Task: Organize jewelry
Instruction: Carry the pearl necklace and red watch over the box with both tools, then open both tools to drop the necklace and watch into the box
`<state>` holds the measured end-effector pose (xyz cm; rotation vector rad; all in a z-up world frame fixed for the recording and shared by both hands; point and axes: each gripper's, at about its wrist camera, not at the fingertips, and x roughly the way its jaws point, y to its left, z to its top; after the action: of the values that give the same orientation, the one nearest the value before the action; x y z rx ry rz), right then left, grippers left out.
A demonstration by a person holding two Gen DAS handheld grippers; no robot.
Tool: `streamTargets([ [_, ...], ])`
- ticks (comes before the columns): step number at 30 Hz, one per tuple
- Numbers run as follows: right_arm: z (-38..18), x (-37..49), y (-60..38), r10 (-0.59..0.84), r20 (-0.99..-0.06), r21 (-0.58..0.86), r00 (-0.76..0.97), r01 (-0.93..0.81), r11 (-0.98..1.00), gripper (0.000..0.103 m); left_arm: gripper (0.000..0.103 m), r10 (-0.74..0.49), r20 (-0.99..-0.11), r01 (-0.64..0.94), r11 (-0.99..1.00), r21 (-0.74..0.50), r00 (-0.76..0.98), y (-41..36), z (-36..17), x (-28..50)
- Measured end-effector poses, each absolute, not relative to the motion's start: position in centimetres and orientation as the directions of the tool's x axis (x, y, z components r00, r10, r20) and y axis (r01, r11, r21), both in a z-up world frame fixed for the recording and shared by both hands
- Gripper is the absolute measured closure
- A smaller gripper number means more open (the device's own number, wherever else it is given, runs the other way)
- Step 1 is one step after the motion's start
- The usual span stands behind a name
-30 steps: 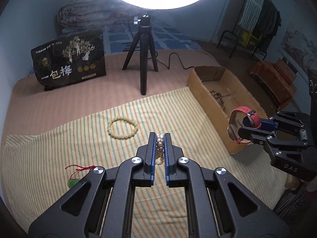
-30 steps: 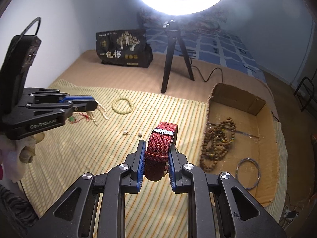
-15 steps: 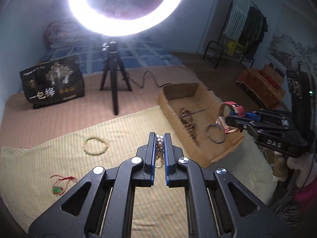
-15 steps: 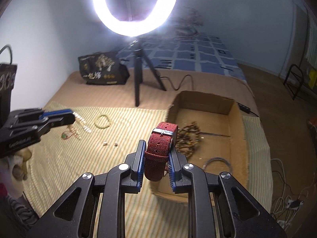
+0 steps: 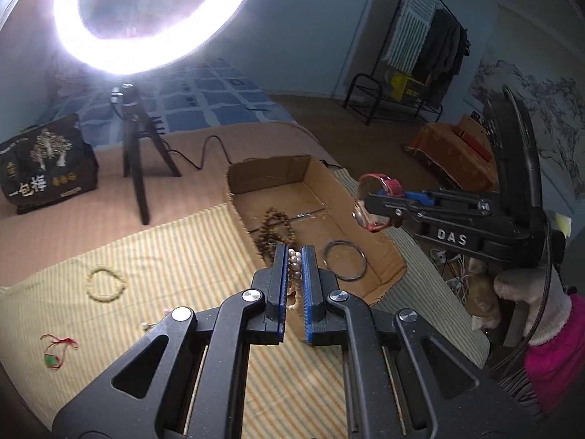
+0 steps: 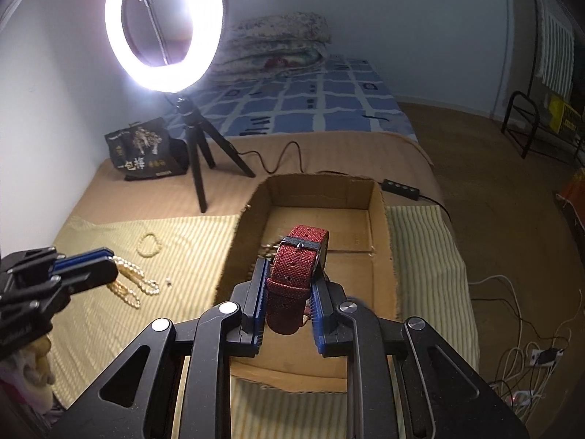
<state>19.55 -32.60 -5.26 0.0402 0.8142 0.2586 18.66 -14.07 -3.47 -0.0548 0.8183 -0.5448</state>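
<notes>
My left gripper is shut on a pearl necklace, held above the striped cloth just left of the cardboard box; the necklace dangles from it in the right wrist view. My right gripper is shut on a red fabric-strap watch, held over the box. It also shows in the left wrist view with the watch. Inside the box lie brown wooden beads and a metal bangle.
A pale bead bracelet, a red-string jade pendant and small earrings lie on the striped cloth. A ring light on a tripod and a black bag stand behind. A cable runs behind the box.
Both grippers have moved right toward the box, each keeping its hold. The right gripper with the watch is now over the box; the left one is nearer its left wall.
</notes>
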Motion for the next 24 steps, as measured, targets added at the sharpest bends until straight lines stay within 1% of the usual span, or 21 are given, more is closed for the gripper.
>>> streamTargets([
  [11,-7.1,21.5,-33.8,0.223,-0.74,0.128,0.635,-0.193,0.973,0.084,0.098,-0.478,-0.715,0.487,0.846,-0.218,0.511,-18.4,-6.2,19.3],
  [24,-9.7,23.3,-33.7,0.199,-0.787,0.116,0.585,-0.176,0.977,0.084,0.098,-0.453,-0.762,0.512,0.838,-0.188,0.462,-20.1,-8.5,19.8],
])
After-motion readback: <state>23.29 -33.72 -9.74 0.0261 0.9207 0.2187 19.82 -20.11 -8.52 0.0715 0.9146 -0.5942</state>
